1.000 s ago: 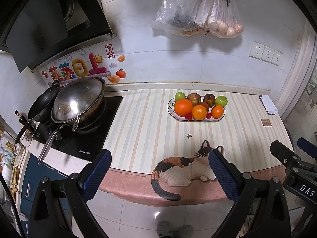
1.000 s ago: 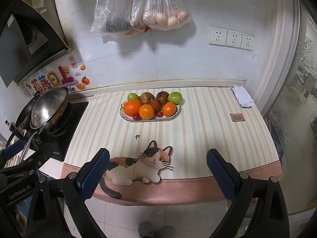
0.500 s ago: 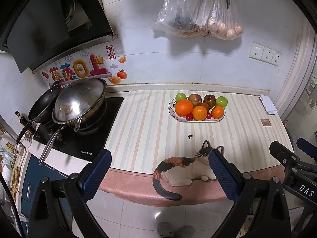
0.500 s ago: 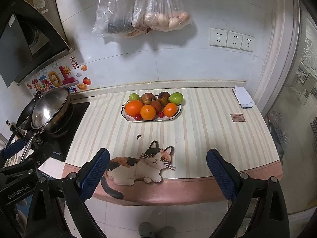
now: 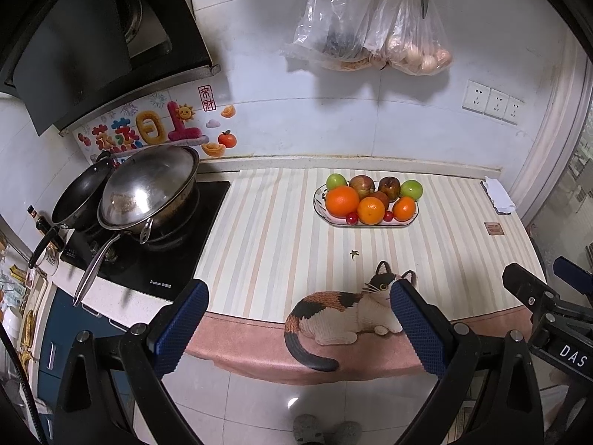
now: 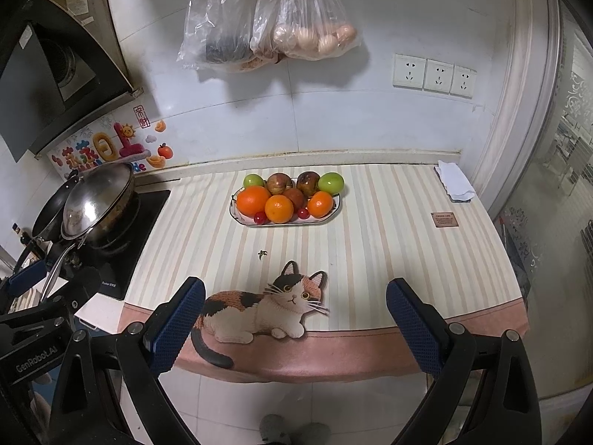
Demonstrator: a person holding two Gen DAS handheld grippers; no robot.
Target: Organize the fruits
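Piled on an oval white ceramic plate [image 6: 285,222] toward the far middle of the striped cream-and-peach table [image 6: 389,259]: three round oranges [image 6: 278,208] along the near edge with two small red cherry tomatoes [image 6: 260,217] tucked between them, two dark russet apples [image 6: 308,181] and two round green apples [image 6: 331,182] along the far edge, all touching and none loose on the cloth. Fits either fruit already gathered and sorted or a full plate yet to be rearranged; not settled by this view. Nearer, a calico cat-shaped mat [image 6: 259,311] draped over the near table edge and a tiny dark speck [image 6: 262,254] between mat and plate. To the left, a steel wok [image 5: 148,189] on a black cooktop; above, clear plastic bags [image 6: 267,26] hanging on the white tiled wall. Left tool [image 5: 296,319] and right tool [image 6: 294,317] both spread wide, gripping nothing, held back off the near edge, well apart from the plate. For any grasp here: approach from above, close gently on one fruit at its widest part, avoid nudging neighbours, since round fruit would likely roll off the shallow rim.
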